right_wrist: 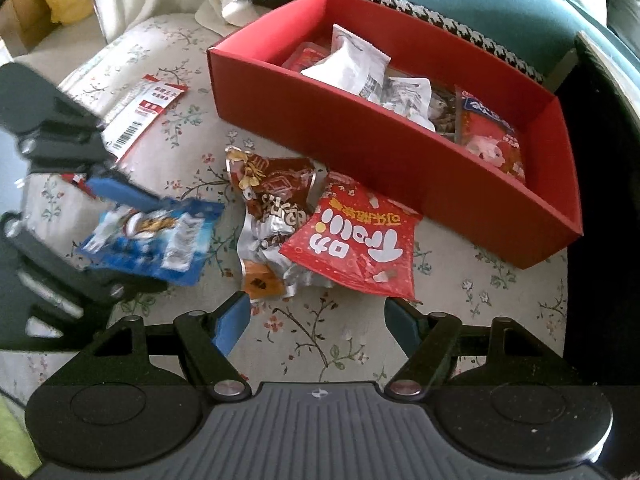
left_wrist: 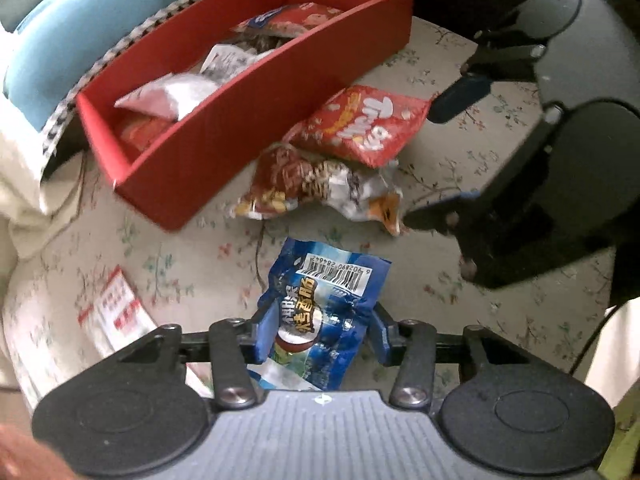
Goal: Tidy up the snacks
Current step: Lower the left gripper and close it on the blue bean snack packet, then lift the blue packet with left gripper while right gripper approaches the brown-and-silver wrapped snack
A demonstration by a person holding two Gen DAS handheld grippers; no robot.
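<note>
Seen from the left wrist: blue snack packet (left_wrist: 320, 316) running lengthwise away from the camera, barcode end farthest, pinched between left gripper (left_wrist: 320, 330) pads, near the cushion's front edge. From the right wrist: right gripper (right_wrist: 316, 320) spread wide, grasping nothing, over floral cushion (right_wrist: 320, 344) short of red Trolli bag (right_wrist: 356, 248) beside red box (right_wrist: 400, 168).

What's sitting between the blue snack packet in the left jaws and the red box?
The crumpled brown-and-silver snack bag and, beside it, the red Trolli bag, on the floral cloth; the left wrist view shows it best.
</note>
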